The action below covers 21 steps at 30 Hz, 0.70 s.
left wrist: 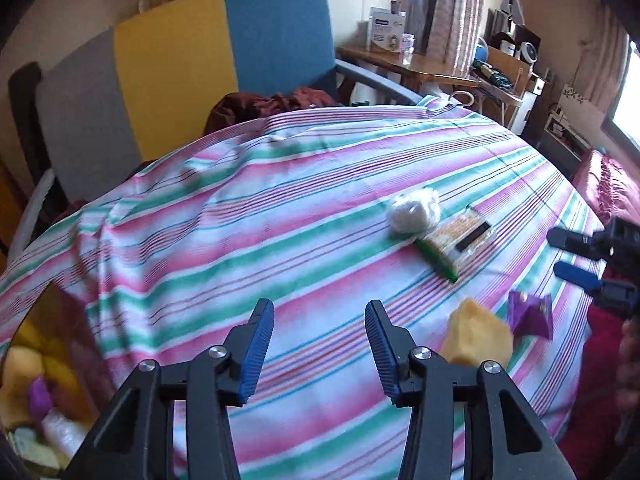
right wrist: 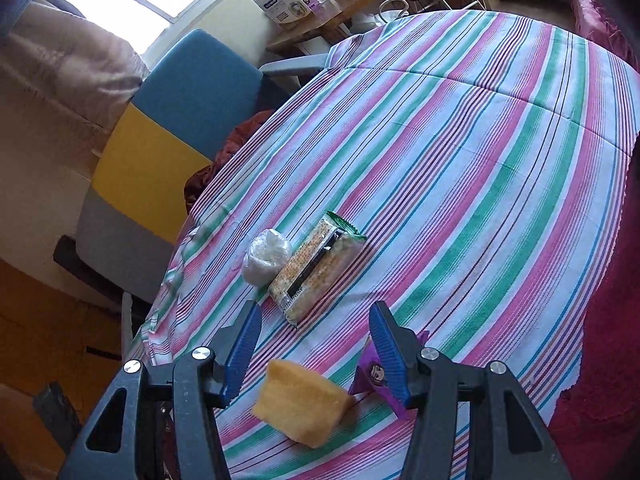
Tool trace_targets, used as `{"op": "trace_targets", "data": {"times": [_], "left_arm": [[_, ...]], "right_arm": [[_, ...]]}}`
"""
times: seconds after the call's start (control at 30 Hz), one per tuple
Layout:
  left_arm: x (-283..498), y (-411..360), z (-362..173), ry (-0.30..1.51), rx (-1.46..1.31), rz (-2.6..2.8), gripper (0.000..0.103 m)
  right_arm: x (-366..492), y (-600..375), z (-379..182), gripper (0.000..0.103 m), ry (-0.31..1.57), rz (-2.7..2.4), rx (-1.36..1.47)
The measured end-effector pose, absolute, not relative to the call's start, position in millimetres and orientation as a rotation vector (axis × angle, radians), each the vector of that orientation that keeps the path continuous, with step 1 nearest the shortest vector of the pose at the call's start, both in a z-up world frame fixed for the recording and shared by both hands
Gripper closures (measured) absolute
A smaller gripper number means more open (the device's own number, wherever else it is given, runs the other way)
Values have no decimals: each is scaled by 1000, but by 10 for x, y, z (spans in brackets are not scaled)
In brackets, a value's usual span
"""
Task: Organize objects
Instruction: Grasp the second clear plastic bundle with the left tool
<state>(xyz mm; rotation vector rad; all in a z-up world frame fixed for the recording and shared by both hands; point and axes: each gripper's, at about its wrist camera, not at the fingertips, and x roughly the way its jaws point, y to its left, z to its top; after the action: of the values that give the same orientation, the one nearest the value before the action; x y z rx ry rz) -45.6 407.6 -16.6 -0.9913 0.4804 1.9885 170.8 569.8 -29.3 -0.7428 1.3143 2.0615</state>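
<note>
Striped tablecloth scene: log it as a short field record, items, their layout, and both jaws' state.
surface: striped tablecloth
items: white wrapped ball, cracker packet, yellow sponge, purple wrapper
layout: ball touches packet; sponge beside wrapper
left gripper: jaws open, empty
right gripper: jaws open, over sponge, not gripping

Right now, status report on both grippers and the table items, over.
Left gripper open, empty. Right gripper open above yellow sponge block. Purple wrapper, cracker packet, white wrapped ball loose on striped cloth. Nothing blocking.
</note>
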Motion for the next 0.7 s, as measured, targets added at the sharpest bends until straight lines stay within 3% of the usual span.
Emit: {"op": "trace_targets", "data": {"times": [0.1, 0.23, 0.57, 0.6, 0.67, 0.7], "left_arm": [[-487, 4388, -196, 463, -985, 1949, 53], [-571, 4794, -261, 448, -990, 1908, 31], [-732, 5628, -653, 505, -1061, 1842, 25], [-756, 5685, -711, 508, -1079, 1834, 25], [-788, 5753, -799, 500, -1103, 1815, 37], [-802, 5748, -808, 466, -1115, 1790, 57]], "right_arm": [[1680, 5703, -333, 46, 1346, 2064, -762], [1636, 5693, -357, 46, 1361, 2075, -784], [1539, 5678, -422, 46, 1381, 2088, -843], [1537, 5679, -429, 46, 1381, 2086, -848], [1531, 5684, -439, 46, 1375, 2082, -856], [1529, 5685, -444, 46, 1374, 2079, -857]]}}
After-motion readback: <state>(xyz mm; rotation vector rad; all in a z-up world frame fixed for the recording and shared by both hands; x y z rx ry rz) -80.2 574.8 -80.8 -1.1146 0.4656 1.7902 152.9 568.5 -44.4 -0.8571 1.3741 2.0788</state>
